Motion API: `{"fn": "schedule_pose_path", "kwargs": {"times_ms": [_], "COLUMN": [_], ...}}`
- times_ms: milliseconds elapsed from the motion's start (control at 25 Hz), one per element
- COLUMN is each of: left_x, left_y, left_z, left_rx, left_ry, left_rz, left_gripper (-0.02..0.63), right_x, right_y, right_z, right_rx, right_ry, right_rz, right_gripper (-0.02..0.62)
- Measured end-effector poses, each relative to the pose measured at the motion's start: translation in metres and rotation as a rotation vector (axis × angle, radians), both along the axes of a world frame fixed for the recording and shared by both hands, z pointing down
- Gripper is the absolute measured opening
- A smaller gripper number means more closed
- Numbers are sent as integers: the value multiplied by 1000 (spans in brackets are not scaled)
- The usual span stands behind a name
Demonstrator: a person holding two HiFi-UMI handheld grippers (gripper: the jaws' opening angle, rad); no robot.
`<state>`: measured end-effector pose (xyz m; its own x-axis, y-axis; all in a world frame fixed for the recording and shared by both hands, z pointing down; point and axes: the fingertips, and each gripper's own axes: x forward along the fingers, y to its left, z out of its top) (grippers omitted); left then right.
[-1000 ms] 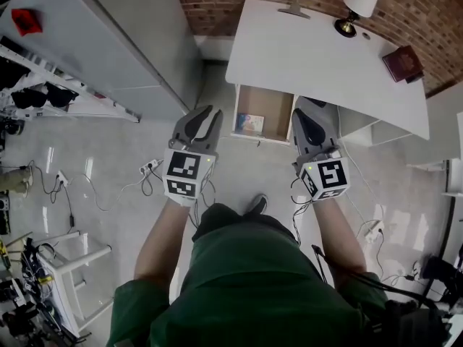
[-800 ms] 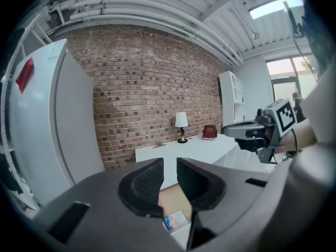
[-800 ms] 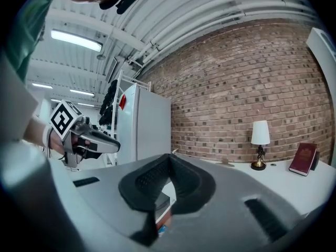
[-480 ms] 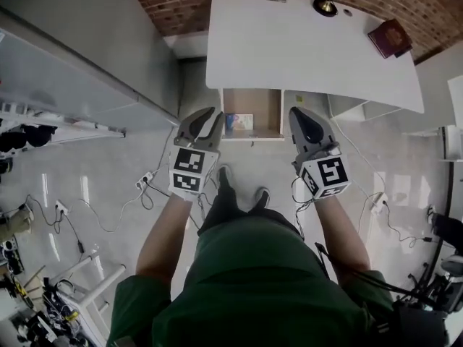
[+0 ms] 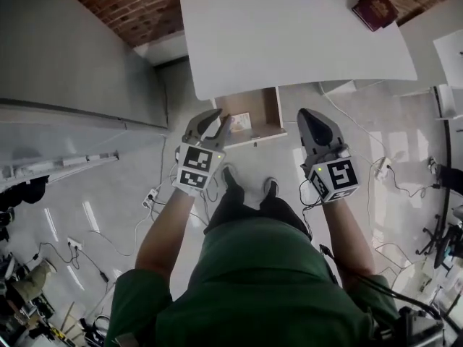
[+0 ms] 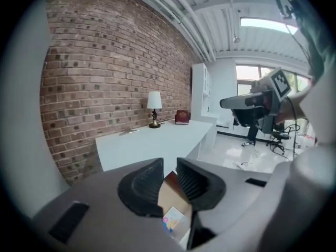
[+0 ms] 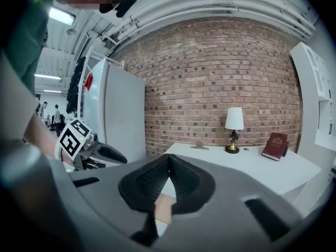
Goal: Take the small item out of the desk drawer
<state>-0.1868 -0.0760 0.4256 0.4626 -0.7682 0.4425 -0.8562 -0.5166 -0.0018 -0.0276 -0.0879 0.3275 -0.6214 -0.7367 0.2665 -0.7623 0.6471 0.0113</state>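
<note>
The left gripper (image 5: 217,119) has its jaws apart and empty, while the right gripper (image 5: 312,118) is pressed shut on nothing. The small item (image 5: 241,121) lies flat in the open drawer (image 5: 262,101), just ahead of the left tips and to the left of the right ones. It looks like a thin printed card, probably light, stiffish and smooth, and best pinched by one edge. Beyond the drawer is the white desk (image 5: 289,42), with a lamp (image 7: 234,121) and a red book (image 7: 275,145) at its far side against the brick wall (image 7: 210,77).
</note>
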Motion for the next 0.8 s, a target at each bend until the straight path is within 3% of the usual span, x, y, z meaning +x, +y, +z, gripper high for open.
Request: {"fn": "schedule_pose_path", "kwargs": {"times_ms": [360,600,800], "left_x": [27,45,62], "left_y": [-14,-19,-20], "left_z": [89,127,166], "left_rx": [-183,-194,-269], "left_ry": [1,-111,-166], "left_rz": [152,199,226], "left_gripper": [89,107,121], "right_x": [30,64,90], "right_y": [8,7,2], "right_z": [46,87,108], "right_rx": [-97,-144,-166], "right_ry": [-18,-96,-150], "right_rz": [125,185,227], "right_gripper": [4,3,3]}}
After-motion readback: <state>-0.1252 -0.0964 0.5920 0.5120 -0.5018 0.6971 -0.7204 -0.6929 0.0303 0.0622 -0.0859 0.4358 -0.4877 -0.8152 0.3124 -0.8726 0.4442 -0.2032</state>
